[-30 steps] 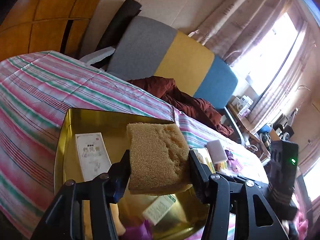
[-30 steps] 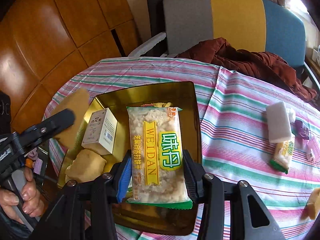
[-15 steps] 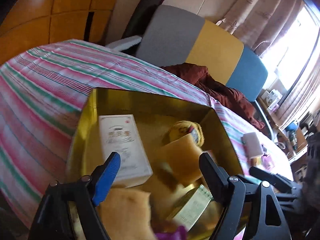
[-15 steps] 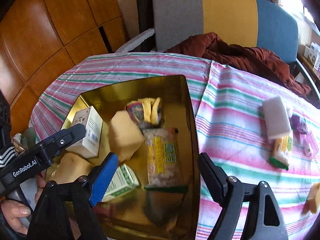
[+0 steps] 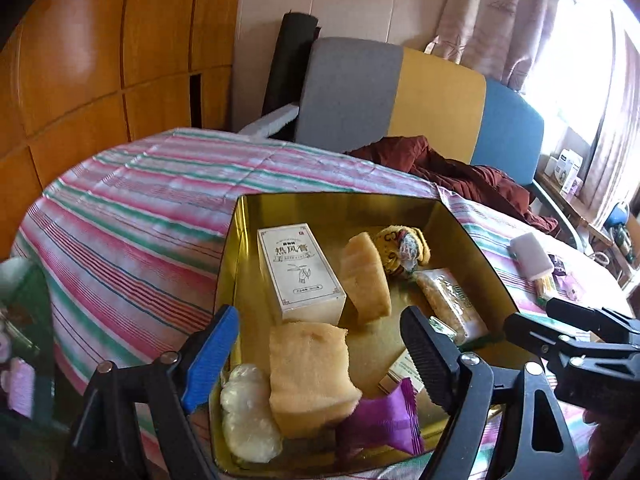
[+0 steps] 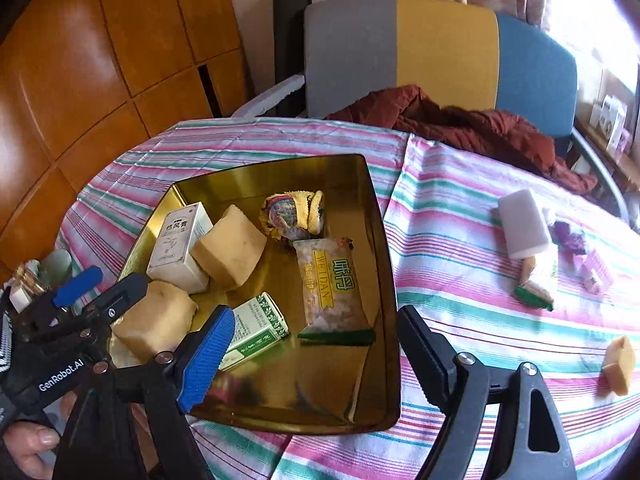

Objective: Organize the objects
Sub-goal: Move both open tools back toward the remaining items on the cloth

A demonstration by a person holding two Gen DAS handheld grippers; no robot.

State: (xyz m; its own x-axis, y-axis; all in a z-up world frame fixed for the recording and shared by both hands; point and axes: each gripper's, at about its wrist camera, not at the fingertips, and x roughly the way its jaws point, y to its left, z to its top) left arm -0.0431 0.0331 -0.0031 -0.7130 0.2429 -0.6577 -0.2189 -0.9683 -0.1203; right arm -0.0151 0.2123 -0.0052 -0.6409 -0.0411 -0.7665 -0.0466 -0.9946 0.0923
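Note:
A gold tray (image 5: 340,208) (image 6: 384,272) sits on the striped tablecloth. In it lie a white box (image 5: 300,272) (image 6: 178,244), two tan sponges (image 5: 366,276) (image 5: 310,372) (image 6: 228,248), a rice-cracker packet (image 6: 330,284) (image 5: 448,300), a yellow cloth bundle (image 6: 294,216), a green-white box (image 6: 256,330) and a purple wrapper (image 5: 384,420). My left gripper (image 5: 320,356) is open and empty over the tray's near end. My right gripper (image 6: 310,360) is open and empty above the tray's near edge.
On the cloth to the right lie a white foam block (image 6: 524,224), a small snack packet (image 6: 536,284), purple items (image 6: 572,236) and a tan sponge piece (image 6: 620,364). A maroon jacket (image 6: 460,124) lies on the colour-block sofa behind.
A second ago my left gripper held a sponge and my right held the rice-cracker packet. Both opened, and the two things now lie in the tray. Both grippers have drawn back a little.

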